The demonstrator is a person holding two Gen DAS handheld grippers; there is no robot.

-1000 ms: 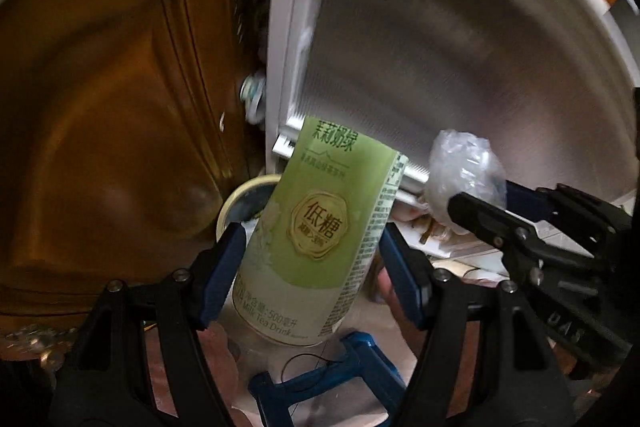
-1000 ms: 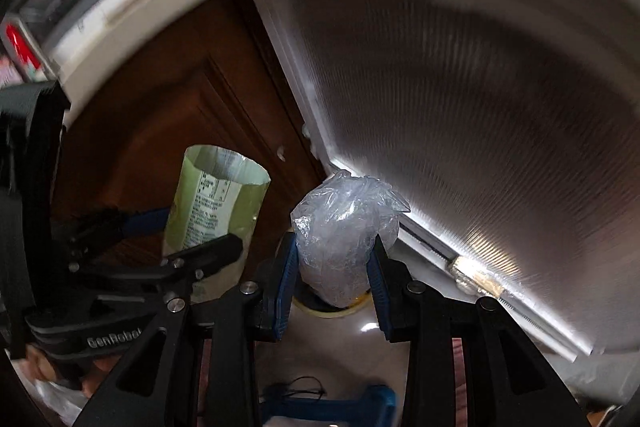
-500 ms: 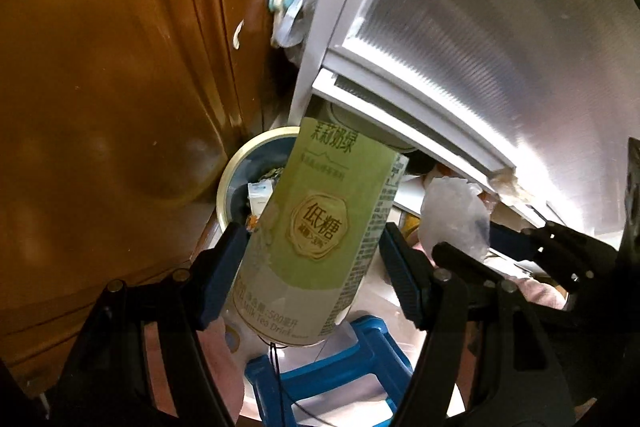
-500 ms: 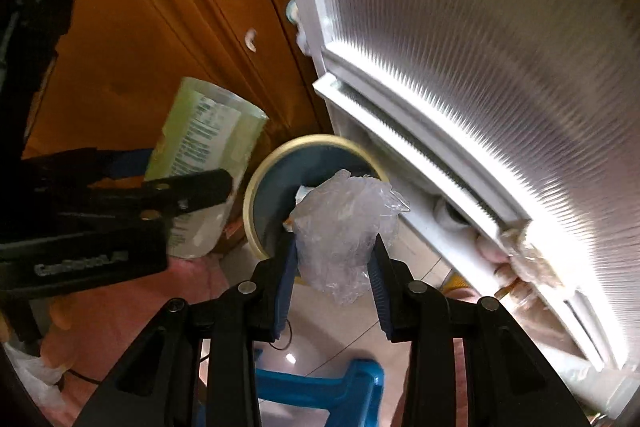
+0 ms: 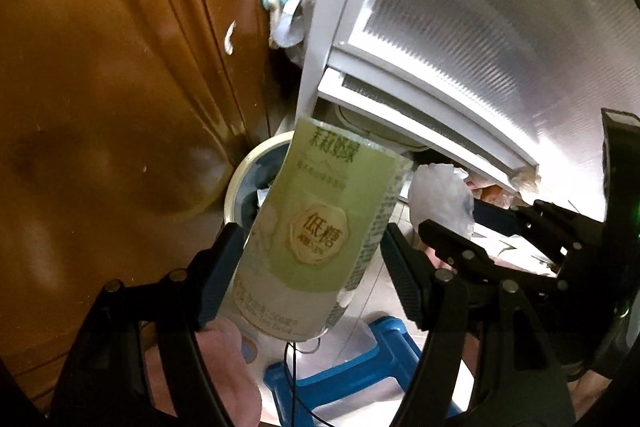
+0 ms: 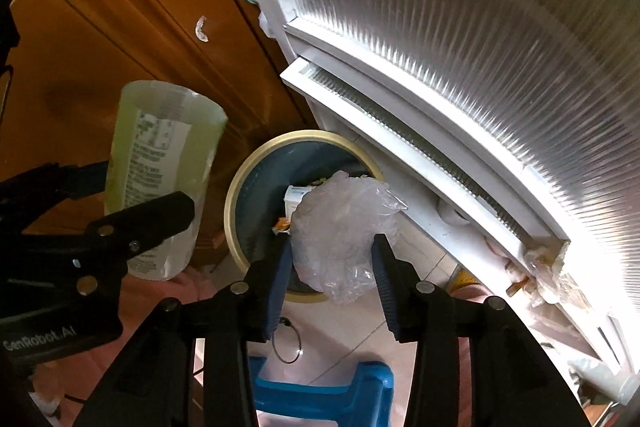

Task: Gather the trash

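Corner of a room: tiled floor, brown wooden cabinet door on one side, white-framed ribbed glass door on the other. Round trash bin with cream rim sits in the corner between them, litter already inside.

Crumpled clear plastic bag hangs right over the bin mouth, between the pads of the right gripper. Jaws are opening; near pad looks barely touching, far pad looks just clear. Judgement: bag is weightless, soft, a bit clingy, may stick to a pad rather than drop clean. Pinch the bunched middle only.

Green-label drink bottle sits tilted in the left gripper, pinched mid-label, top end over the bin rim. Looks empty, so light, thin-walled, slick film label. Mid-body grip is fine, squeeze gently or it buckles.

Blue plastic stool below both grippers, near the bin.
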